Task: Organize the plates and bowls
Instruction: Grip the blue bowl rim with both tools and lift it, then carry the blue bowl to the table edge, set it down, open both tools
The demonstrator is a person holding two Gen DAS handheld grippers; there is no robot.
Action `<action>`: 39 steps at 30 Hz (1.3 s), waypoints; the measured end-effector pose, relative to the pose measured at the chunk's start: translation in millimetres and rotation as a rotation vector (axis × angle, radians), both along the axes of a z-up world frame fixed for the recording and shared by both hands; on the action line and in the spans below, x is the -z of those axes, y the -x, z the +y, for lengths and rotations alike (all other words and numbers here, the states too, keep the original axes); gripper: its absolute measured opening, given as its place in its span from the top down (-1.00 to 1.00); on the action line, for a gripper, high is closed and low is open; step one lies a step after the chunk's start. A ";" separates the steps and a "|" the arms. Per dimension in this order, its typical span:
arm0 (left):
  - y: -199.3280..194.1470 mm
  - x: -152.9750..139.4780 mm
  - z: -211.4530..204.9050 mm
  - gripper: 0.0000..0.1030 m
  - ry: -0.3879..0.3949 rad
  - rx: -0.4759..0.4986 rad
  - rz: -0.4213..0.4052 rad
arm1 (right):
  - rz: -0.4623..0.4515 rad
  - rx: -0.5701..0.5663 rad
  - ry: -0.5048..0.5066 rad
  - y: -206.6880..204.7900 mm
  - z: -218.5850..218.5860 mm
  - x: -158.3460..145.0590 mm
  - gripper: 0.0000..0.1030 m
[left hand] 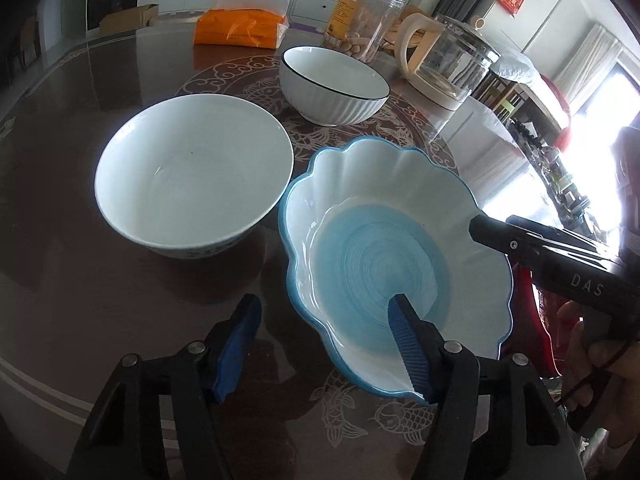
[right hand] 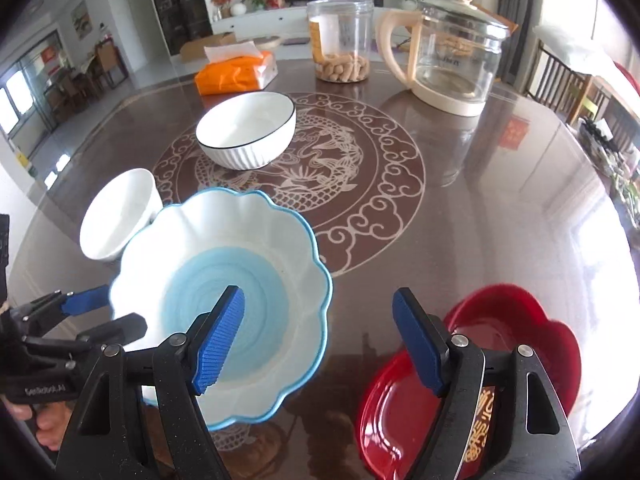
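Observation:
A scalloped white bowl with a blue rim and blue centre sits on the dark table, nearest to me. My left gripper straddles its near rim. One blue pad is inside the bowl and the other pad is outside with a gap to the rim, so the gripper is open. In the right wrist view the left gripper shows at the scalloped bowl's left edge. My right gripper is open and holds nothing; one finger hovers over that bowl, the other over a red plate.
A plain white bowl stands left of the scalloped one, and a ribbed black-rimmed bowl stands behind. At the back are an orange tissue pack, a clear jar and a glass kettle. The table edge curves near.

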State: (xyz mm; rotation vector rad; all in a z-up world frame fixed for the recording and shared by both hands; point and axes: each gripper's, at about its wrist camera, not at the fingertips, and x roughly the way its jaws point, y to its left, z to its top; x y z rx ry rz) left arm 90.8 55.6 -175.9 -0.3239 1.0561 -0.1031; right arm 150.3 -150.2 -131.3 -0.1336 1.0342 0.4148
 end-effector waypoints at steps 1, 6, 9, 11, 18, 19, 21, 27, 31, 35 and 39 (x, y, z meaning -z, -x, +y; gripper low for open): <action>-1.9 2.5 -2.3 0.05 -0.002 0.005 0.004 | 0.022 -0.009 -0.007 -6.6 1.7 6.1 -0.52; -10.5 15.2 -1.1 0.53 -0.001 -0.023 0.026 | 0.101 -0.011 -0.012 -25.2 10.1 30.7 -0.06; -11.6 16.6 4.1 0.59 0.028 -0.038 0.028 | 0.141 -0.009 -0.009 -29.3 12.1 40.9 0.35; -11.6 16.6 3.4 0.60 0.024 -0.037 0.028 | 0.153 -0.015 -0.036 -29.7 12.6 42.8 0.52; -0.2 10.9 7.8 0.58 0.067 -0.038 0.052 | 0.164 0.025 -0.085 -12.6 8.4 23.3 0.55; 3.5 7.0 7.7 0.58 0.068 -0.037 0.045 | 0.159 0.026 -0.084 -7.7 8.2 18.8 0.55; 9.8 -1.2 7.1 0.59 0.062 -0.033 0.032 | 0.153 0.037 -0.086 1.8 6.2 12.0 0.55; 23.1 -17.0 15.4 0.58 0.069 -0.022 0.019 | 0.154 0.067 -0.130 25.1 4.9 -4.9 0.55; 35.3 -24.1 26.0 0.59 0.035 -0.025 0.012 | 0.170 0.075 -0.147 45.9 11.5 -8.3 0.55; 49.1 -24.8 37.7 0.59 0.004 -0.024 0.028 | 0.217 0.091 -0.184 69.5 19.0 1.3 0.55; 61.1 -16.9 45.2 0.59 -0.027 -0.026 0.051 | 0.286 0.124 -0.237 84.4 24.9 20.0 0.55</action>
